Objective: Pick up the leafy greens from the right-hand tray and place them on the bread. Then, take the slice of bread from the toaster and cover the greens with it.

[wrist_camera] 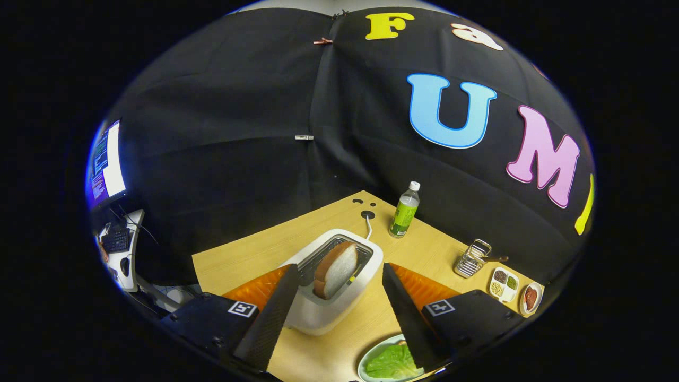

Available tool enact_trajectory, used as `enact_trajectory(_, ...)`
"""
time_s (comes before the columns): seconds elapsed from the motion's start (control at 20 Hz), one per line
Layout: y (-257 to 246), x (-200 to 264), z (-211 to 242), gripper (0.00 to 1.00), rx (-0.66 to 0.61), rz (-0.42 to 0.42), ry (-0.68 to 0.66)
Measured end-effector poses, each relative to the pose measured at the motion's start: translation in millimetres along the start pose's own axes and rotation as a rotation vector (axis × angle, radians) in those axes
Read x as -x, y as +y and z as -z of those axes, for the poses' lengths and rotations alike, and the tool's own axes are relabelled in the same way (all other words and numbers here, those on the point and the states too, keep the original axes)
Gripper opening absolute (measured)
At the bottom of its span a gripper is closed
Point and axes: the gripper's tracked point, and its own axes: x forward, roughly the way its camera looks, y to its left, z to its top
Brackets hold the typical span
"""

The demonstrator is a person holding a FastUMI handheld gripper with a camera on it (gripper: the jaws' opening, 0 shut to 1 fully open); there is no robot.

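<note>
Gripper view: nearest the cam, the claw (339, 289) w/ its two fingers spread wide and nothing between the pads, so it's released and empty. Just under the right finger sits a plate (366, 361) w/ the leafy greens (392, 363) lying on it; the finger hides part of the leaf, and a bit of brown crust seems to peek out at the leaf's far edge, so I judge the greens already sit on the bottom bread, tho can't be sure. Ahead, framed between the fingers, is the toaster (323, 310) on the worktop (254, 254), w/ the bread slice (334, 270) standing up out of the slot, leaning a bit, crust on top. Step in hand, as I read it: fetch that slice. To do it well: come down centred over the slot, line the pads w/ the slice's two flat faces, not its crust edges, close gently since bread squashes, then lift straight up so it doesn't snag the slot wires. Keep clear of the toaster's lever and cord (368, 225). Beyond: a bottle (404, 210), a wire basket (472, 258), small dishes (504, 284) to the right, well apart from the path.
</note>
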Motion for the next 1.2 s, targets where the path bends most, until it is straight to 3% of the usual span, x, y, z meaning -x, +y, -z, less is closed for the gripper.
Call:
enact_trajectory(0.25, 6, -43, 14, 0.98, 0.022, 0.023, 0.068)
enact_trajectory(0.45, 4, -73, 30, 0.92, 0.012, 0.059, 0.124)
enact_trajectory(0.55, 3, -83, 35, 0.82, 0.006, 0.070, 0.141)
enact_trajectory(0.7, 5, -92, 37, 0.60, -0.006, 0.067, 0.150)
enact_trajectory(0.85, 7, -95, 40, 0.54, 0.019, 0.059, 0.167)
enact_trajectory(1.05, -1, -93, 39, 0.35, 0.012, 0.099, 0.173)
enact_trajectory(1.1, -1, -93, 39, 0.24, 0.007, 0.101, 0.176)
enact_trajectory(1.2, -1, -94, 39, 0.21, 0.004, 0.095, 0.179)
